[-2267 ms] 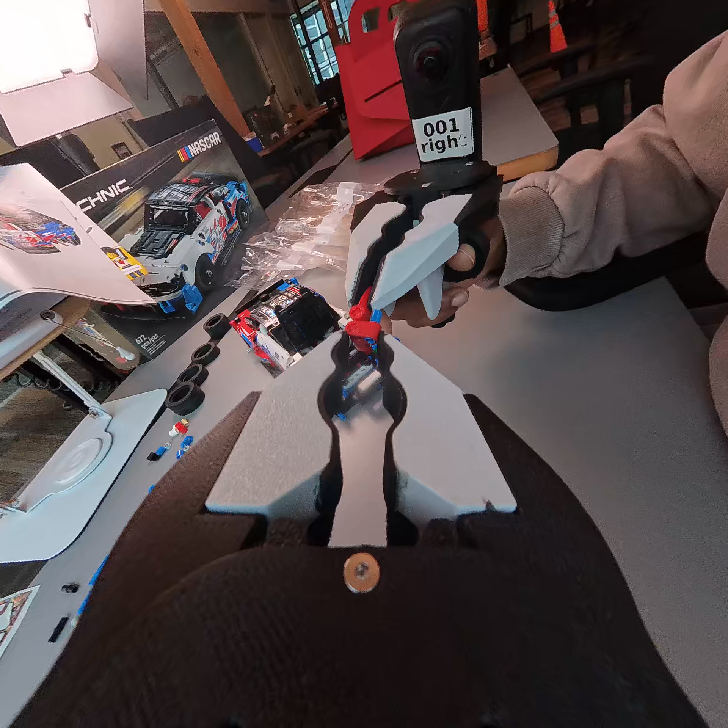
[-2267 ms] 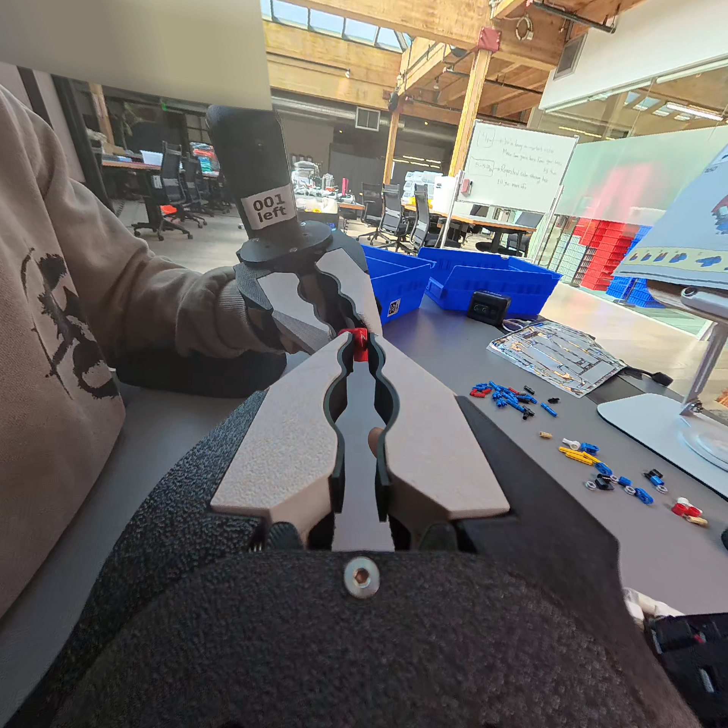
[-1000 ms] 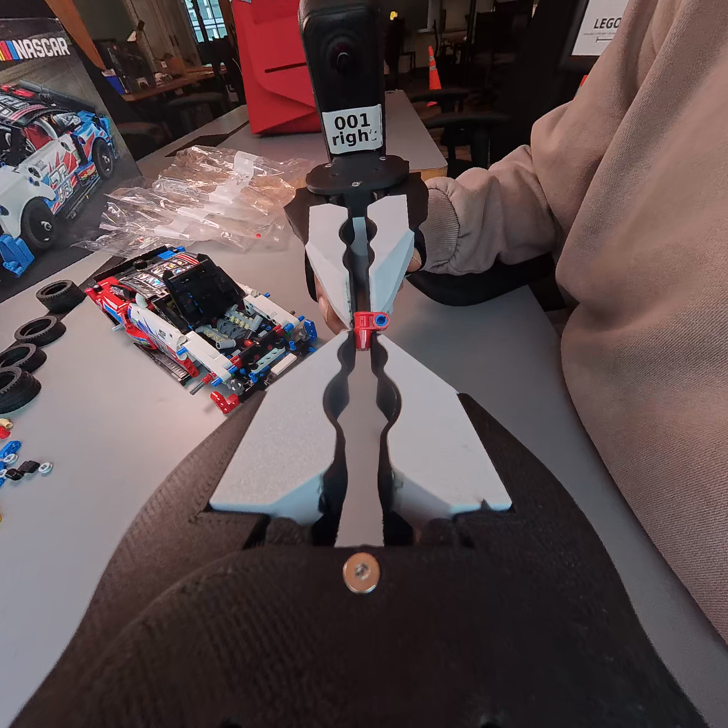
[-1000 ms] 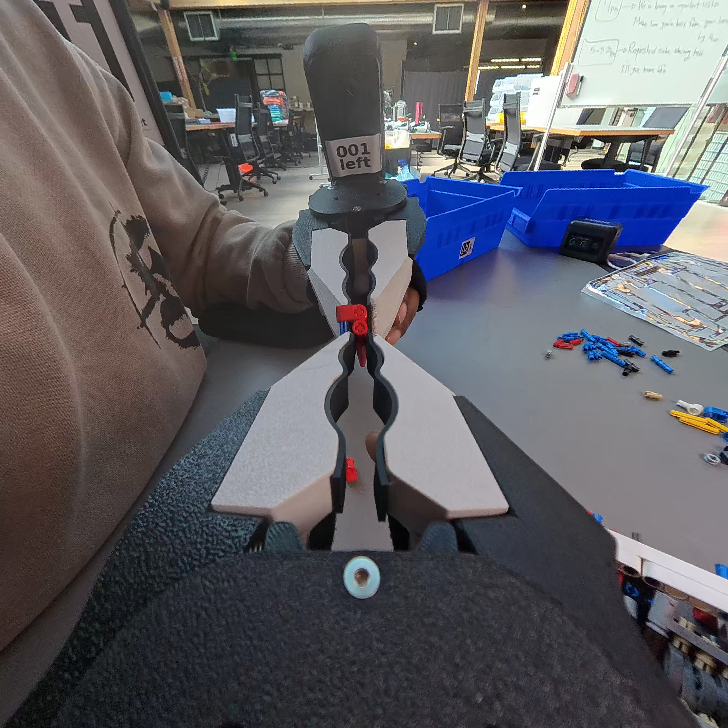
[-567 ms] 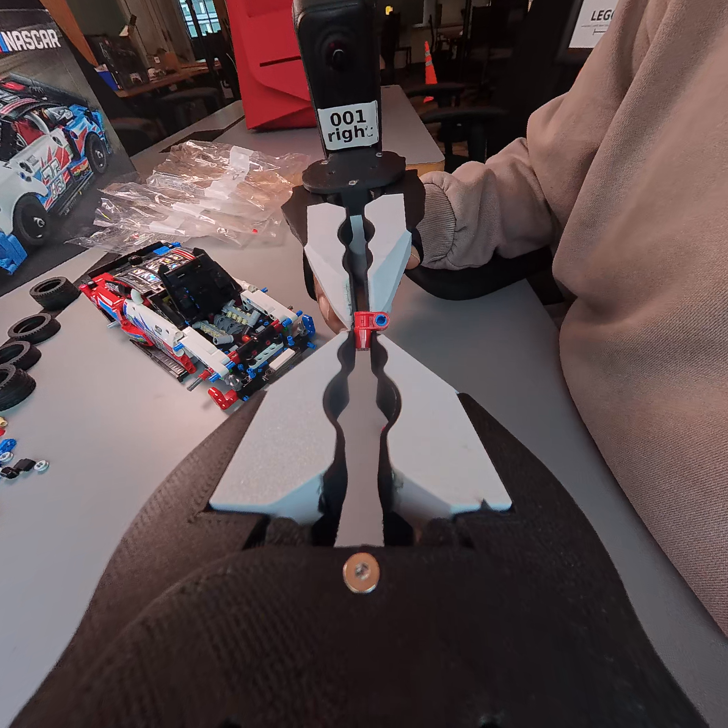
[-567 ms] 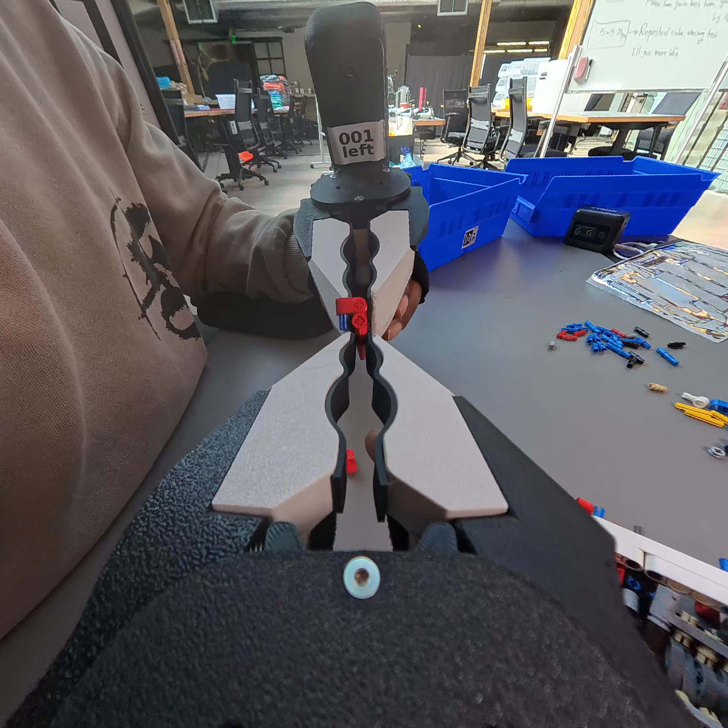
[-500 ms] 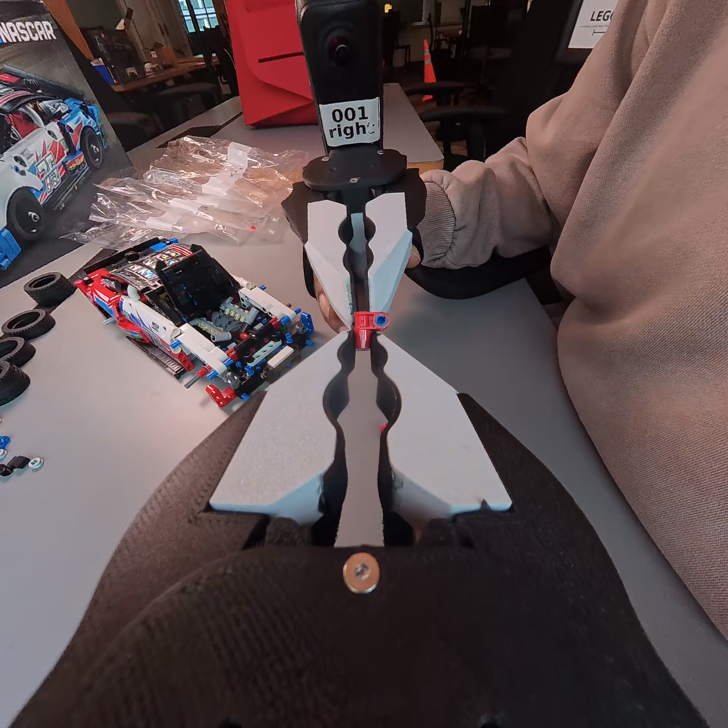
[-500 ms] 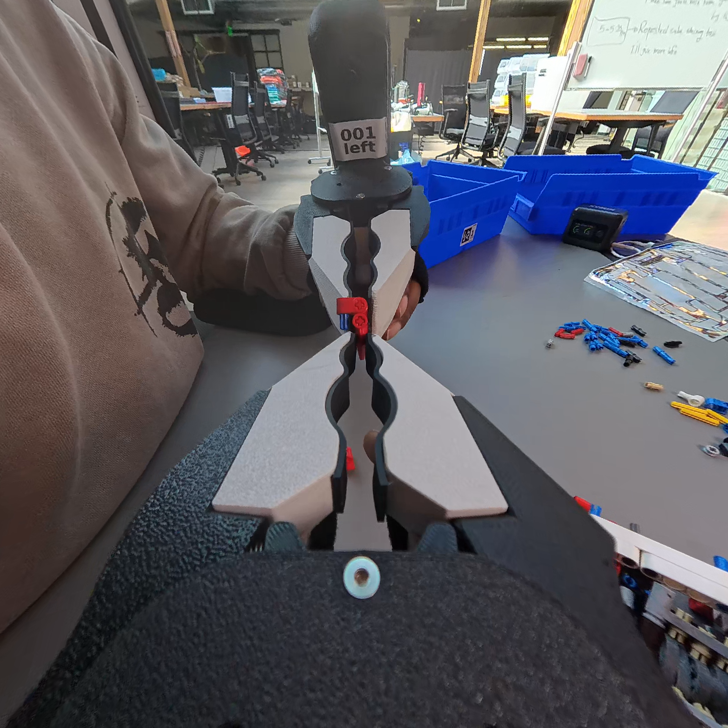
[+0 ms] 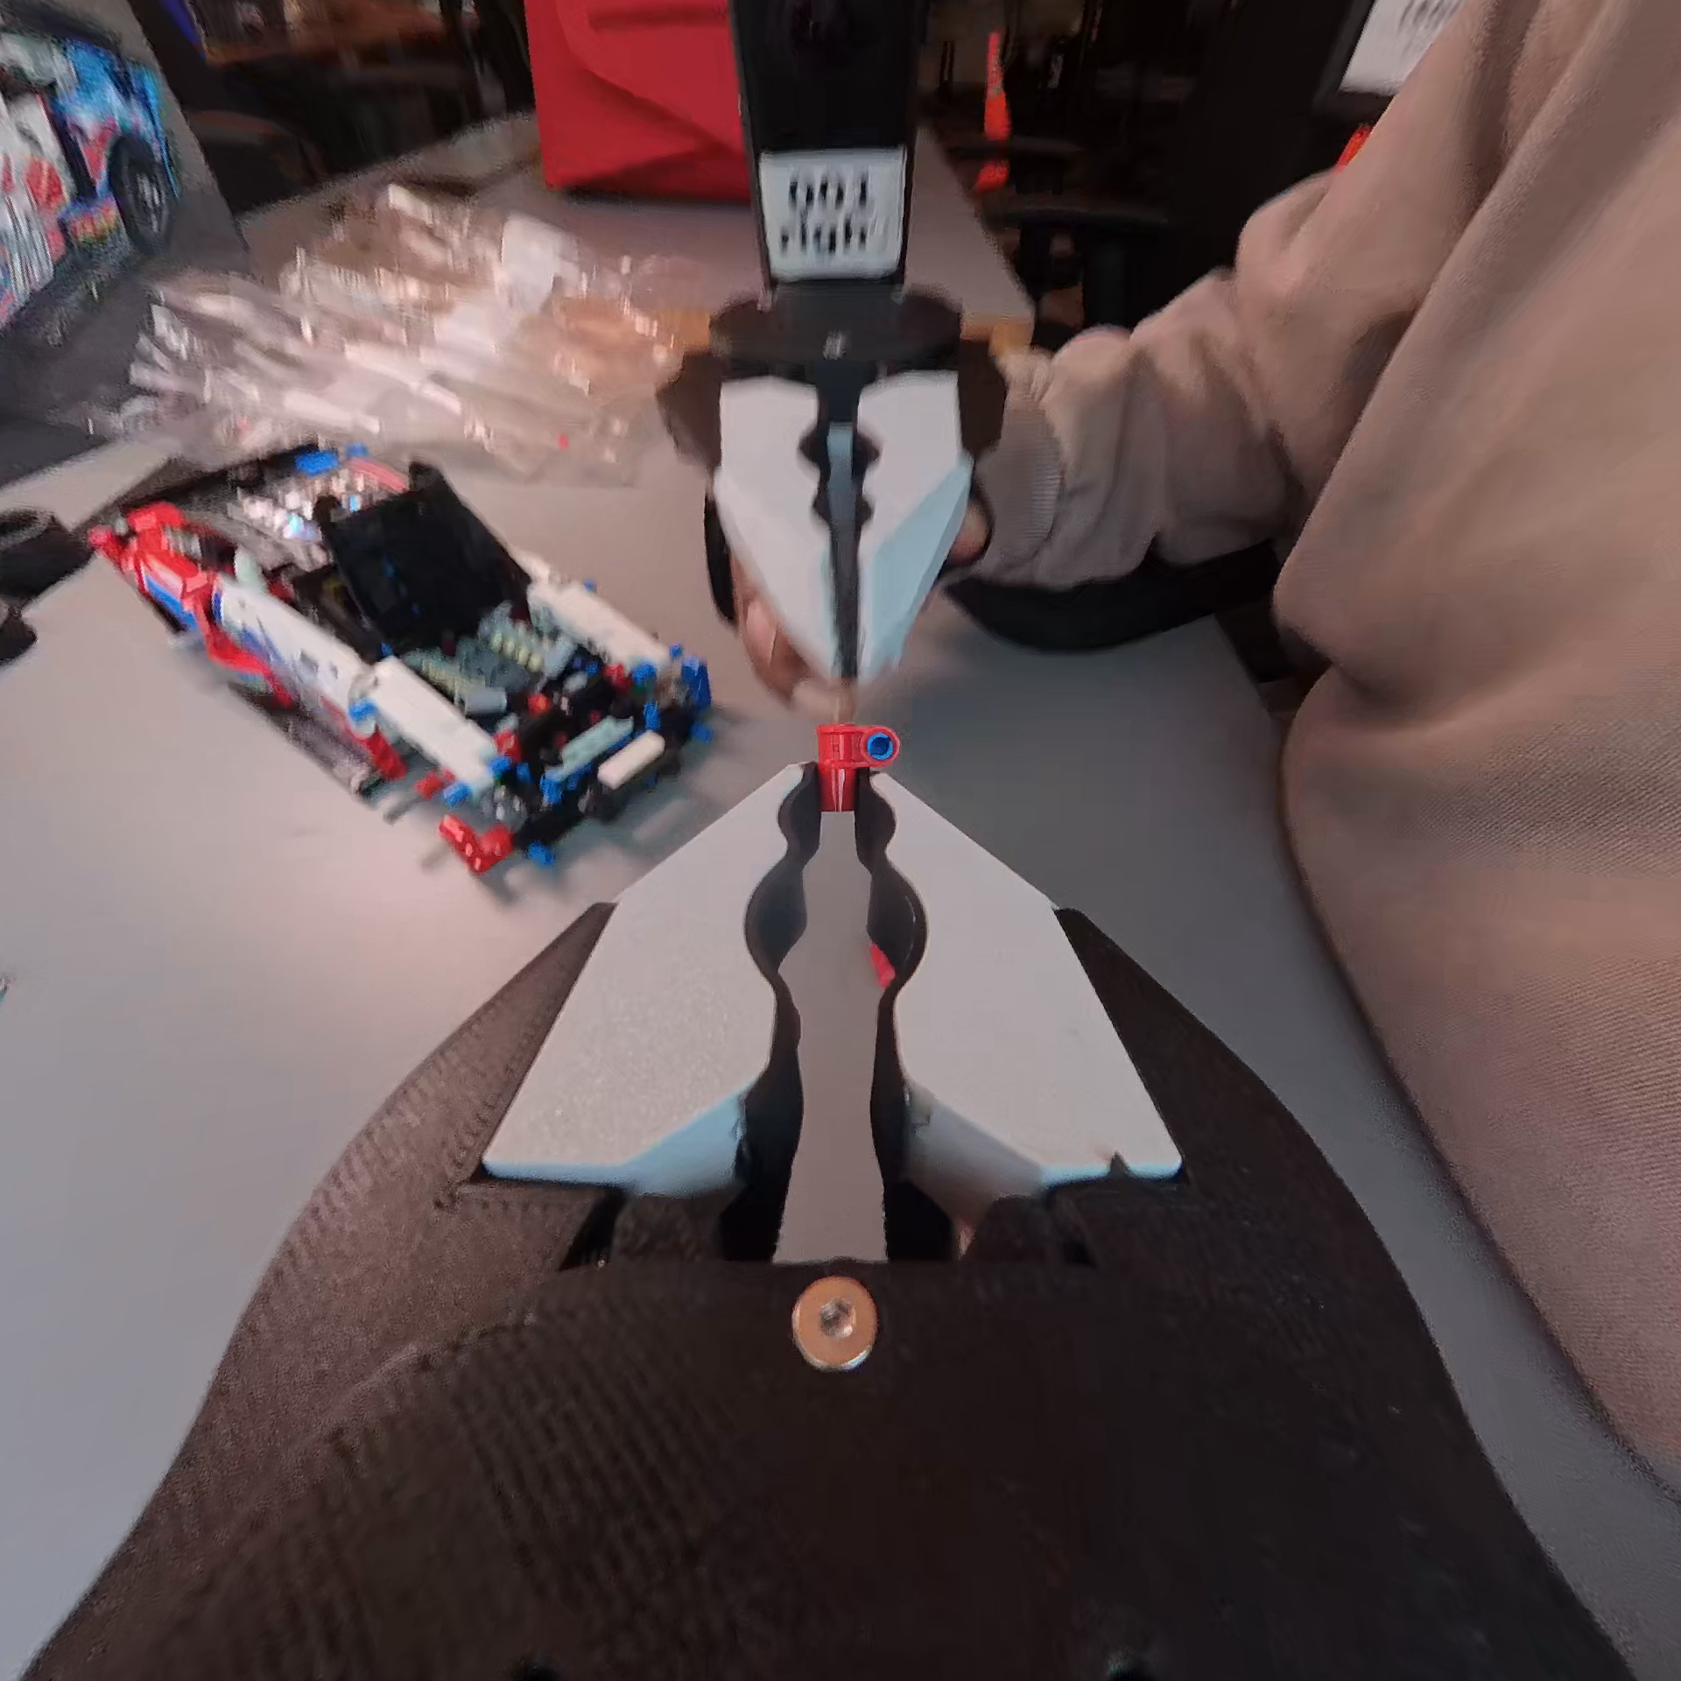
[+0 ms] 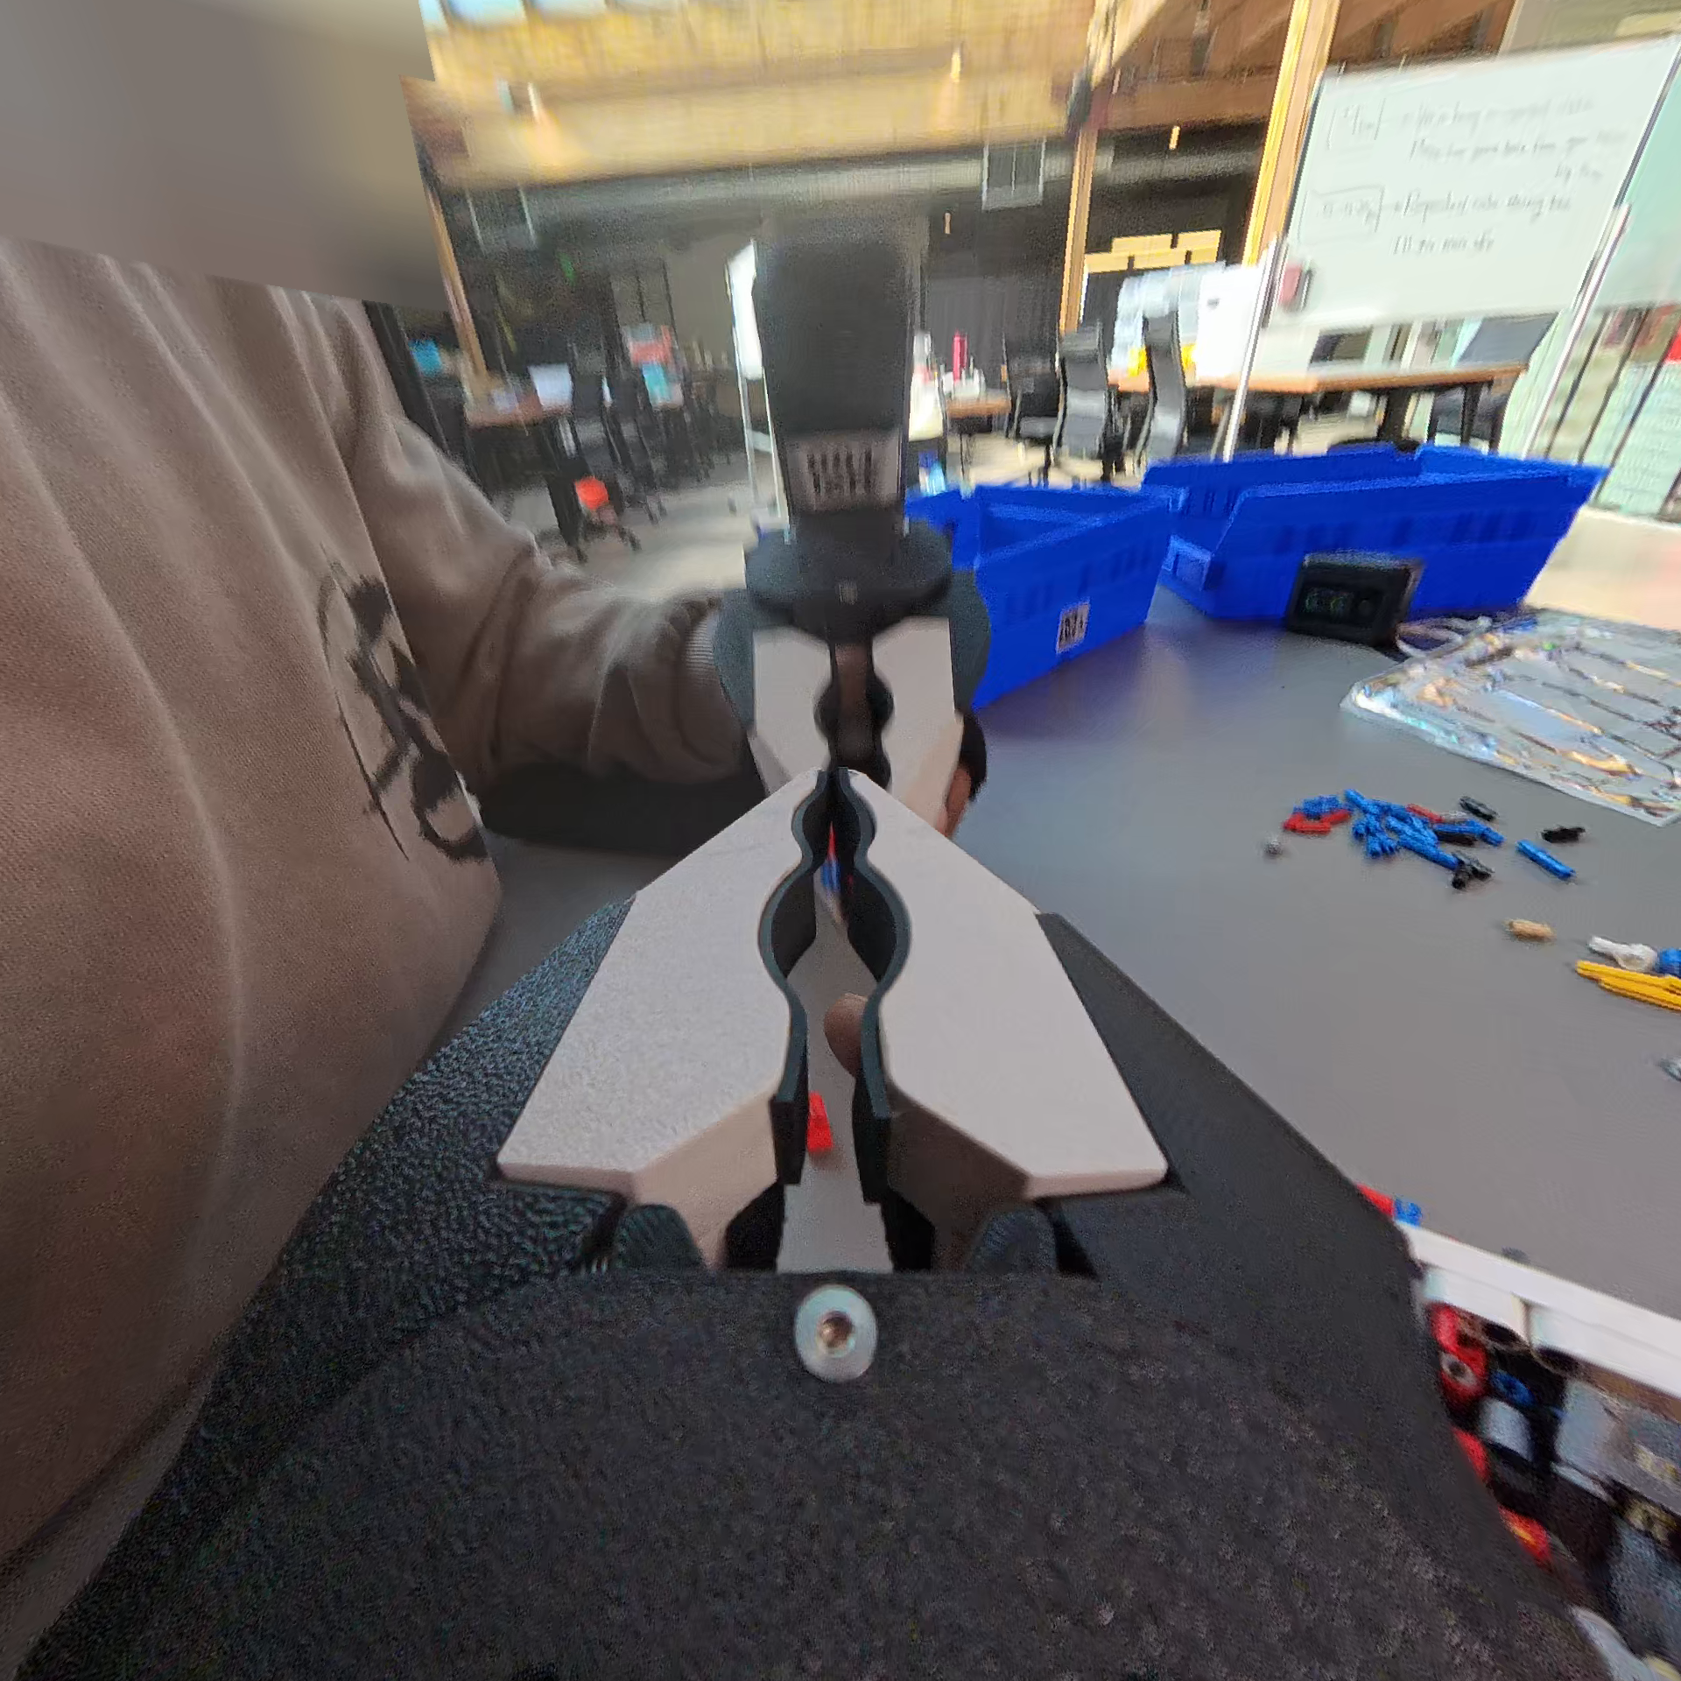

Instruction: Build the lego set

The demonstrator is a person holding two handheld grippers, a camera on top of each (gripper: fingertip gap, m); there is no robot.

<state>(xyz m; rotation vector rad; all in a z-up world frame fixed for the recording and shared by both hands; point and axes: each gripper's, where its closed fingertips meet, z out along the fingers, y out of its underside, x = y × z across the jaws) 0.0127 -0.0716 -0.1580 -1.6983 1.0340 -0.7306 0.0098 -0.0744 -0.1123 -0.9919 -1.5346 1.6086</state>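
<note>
My left gripper is shut on a small red connector with a blue pin and holds it above the grey table. My right gripper faces it tip to tip, a short gap away, blurred and shut; I see nothing between its tips. In the right wrist view the right gripper is shut. The left gripper's fingers stand just behind it, and the red and blue piece shows through the finger gap. The partly built car lies to the left.
A small red piece lies on the table under the grippers. Loose blue, red and black pins, yellow parts, a foil sheet and blue bins are on the right. Clear bags lie behind the car. A person's sleeve is close. Left and right tips are no more than a few centimetres apart. Left tips and right tips are each some 20 cm from the partly built car.
My right gripper has drawn back from the red connector, leaving a gap, and both views are now blurred by motion. My left gripper still holds the connector.
</note>
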